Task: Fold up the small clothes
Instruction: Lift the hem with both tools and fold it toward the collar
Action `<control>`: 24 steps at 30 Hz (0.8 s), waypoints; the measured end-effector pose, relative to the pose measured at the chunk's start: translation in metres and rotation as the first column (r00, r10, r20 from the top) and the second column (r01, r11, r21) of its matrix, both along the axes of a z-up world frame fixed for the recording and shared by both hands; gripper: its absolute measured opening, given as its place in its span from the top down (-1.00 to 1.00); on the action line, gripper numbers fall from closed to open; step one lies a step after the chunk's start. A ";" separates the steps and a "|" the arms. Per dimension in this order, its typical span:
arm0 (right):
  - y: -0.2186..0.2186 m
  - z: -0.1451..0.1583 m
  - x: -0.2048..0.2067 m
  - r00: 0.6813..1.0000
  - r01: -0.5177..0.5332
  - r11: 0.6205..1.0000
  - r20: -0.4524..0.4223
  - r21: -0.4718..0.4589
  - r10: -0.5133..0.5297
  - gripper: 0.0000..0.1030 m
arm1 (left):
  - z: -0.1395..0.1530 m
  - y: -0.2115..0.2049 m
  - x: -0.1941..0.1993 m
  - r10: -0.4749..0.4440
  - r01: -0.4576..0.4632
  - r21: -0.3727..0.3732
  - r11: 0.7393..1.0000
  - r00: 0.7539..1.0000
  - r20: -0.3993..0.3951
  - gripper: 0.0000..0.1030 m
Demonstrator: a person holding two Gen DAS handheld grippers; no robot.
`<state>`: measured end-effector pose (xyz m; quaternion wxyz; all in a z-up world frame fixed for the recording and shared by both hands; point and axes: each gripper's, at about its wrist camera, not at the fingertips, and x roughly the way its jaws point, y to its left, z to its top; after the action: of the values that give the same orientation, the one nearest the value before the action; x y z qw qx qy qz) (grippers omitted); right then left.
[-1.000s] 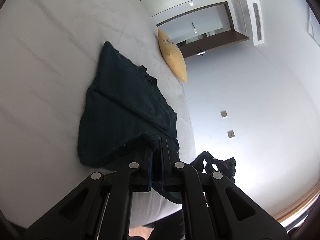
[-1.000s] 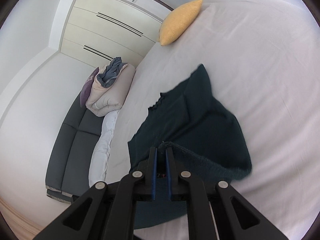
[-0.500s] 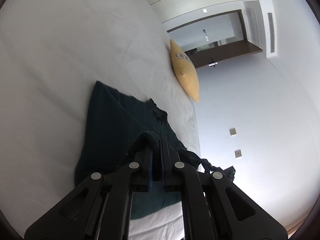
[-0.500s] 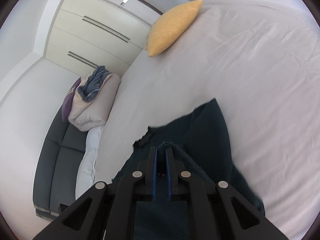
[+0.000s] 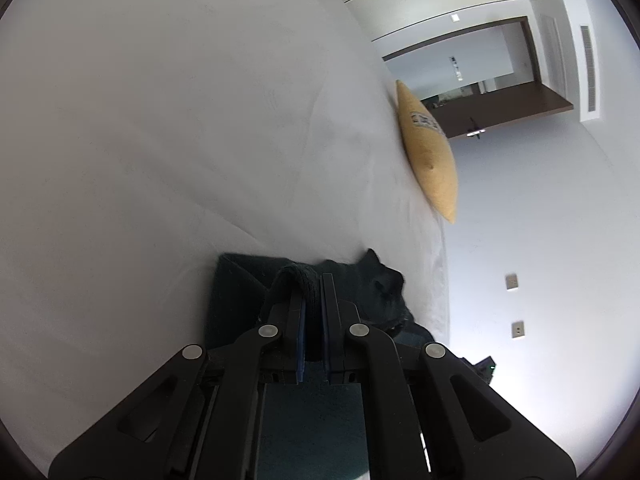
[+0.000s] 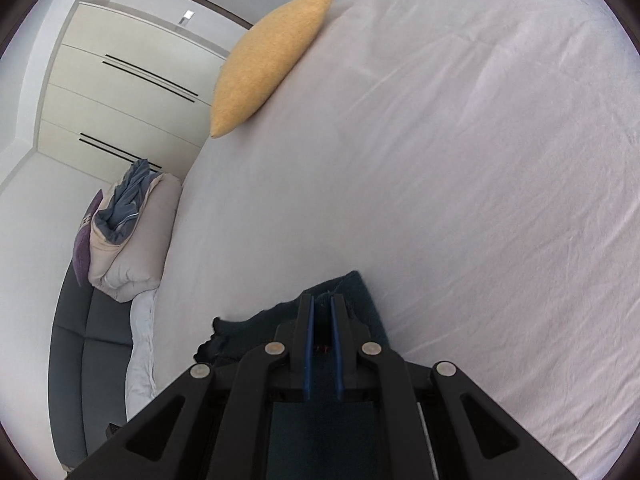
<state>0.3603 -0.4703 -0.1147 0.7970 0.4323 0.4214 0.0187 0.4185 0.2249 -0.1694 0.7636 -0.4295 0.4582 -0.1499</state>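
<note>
A small dark green knitted garment (image 5: pixel 236 292) lies on the white bed sheet (image 5: pixel 160 120), mostly hidden under the grippers. My left gripper (image 5: pixel 312 280) is shut on its ribbed hem, which bunches between the fingertips. In the right wrist view the same garment (image 6: pixel 364 296) shows only as a strip past the fingers. My right gripper (image 6: pixel 321 300) is shut on another edge of it. Both held edges sit over the far part of the garment, close to the sheet.
A yellow cushion (image 5: pixel 432 160) lies at the bed's far edge, also in the right wrist view (image 6: pixel 268 56). A grey sofa (image 6: pixel 80 360) with a folded duvet (image 6: pixel 132 236) stands beside the bed. White sheet (image 6: pixel 480 160) stretches beyond the garment.
Both grippers have carried the held hem forward over the garment. The garment now shows far less ahead of the fingers, and the cushion looks closer.
</note>
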 end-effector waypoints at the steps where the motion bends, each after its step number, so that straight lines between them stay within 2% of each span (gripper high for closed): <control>1: -0.001 -0.001 0.002 1.000 0.001 1.000 -0.002 -0.008 -0.001 0.82 | -0.004 0.000 0.005 0.001 -0.001 0.008 1.000 1.000 -0.005 0.91; 4: 0.000 -0.003 0.008 1.000 0.006 1.000 -0.012 -0.030 -0.007 0.80 | -0.023 -0.001 0.010 -0.003 0.004 0.020 1.000 0.999 -0.036 0.91; 6: -0.001 -0.006 0.009 0.999 0.024 0.998 -0.029 -0.056 -0.025 0.67 | -0.036 0.000 0.010 -0.002 0.001 -0.006 1.000 0.999 -0.053 0.89; 7: -0.002 -0.008 0.009 0.998 0.032 0.998 -0.043 -0.060 -0.035 0.56 | -0.038 0.002 0.009 0.001 -0.003 -0.026 1.000 0.999 -0.051 0.89; 8: -0.003 -0.009 0.008 0.998 0.033 0.998 -0.043 -0.044 -0.034 0.28 | -0.038 0.004 0.008 0.002 -0.004 -0.031 1.000 0.999 -0.046 0.89; 9: -0.003 -0.008 0.008 0.999 0.028 0.999 -0.026 -0.033 -0.029 0.14 | -0.036 0.004 0.007 0.000 -0.001 -0.026 1.000 0.999 -0.045 0.88; 12: -0.001 0.007 -0.001 1.000 0.012 0.997 0.020 -0.080 -0.010 0.11 | -0.021 0.011 -0.001 0.021 -0.020 0.039 0.999 1.000 -0.015 0.86; 18: 0.014 0.037 -0.025 0.995 -0.036 0.989 0.084 -0.145 0.049 0.11 | 0.007 0.035 -0.032 0.108 -0.110 0.092 0.990 0.994 0.019 0.86; 21: 0.038 0.049 -0.036 0.985 -0.116 0.973 0.100 -0.197 0.138 0.11 | 0.015 0.007 -0.036 0.015 -0.020 0.125 0.992 0.999 0.042 0.86; 24: 0.063 0.053 -0.047 0.976 -0.169 0.946 0.088 -0.276 0.200 0.11 | 0.009 -0.028 -0.044 -0.077 0.071 0.179 0.981 0.997 0.028 0.86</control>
<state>0.3137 -0.4077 -0.0613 0.8656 0.2778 0.4121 0.0610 0.3742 0.1967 -0.1599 0.8007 -0.3396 0.4720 -0.1440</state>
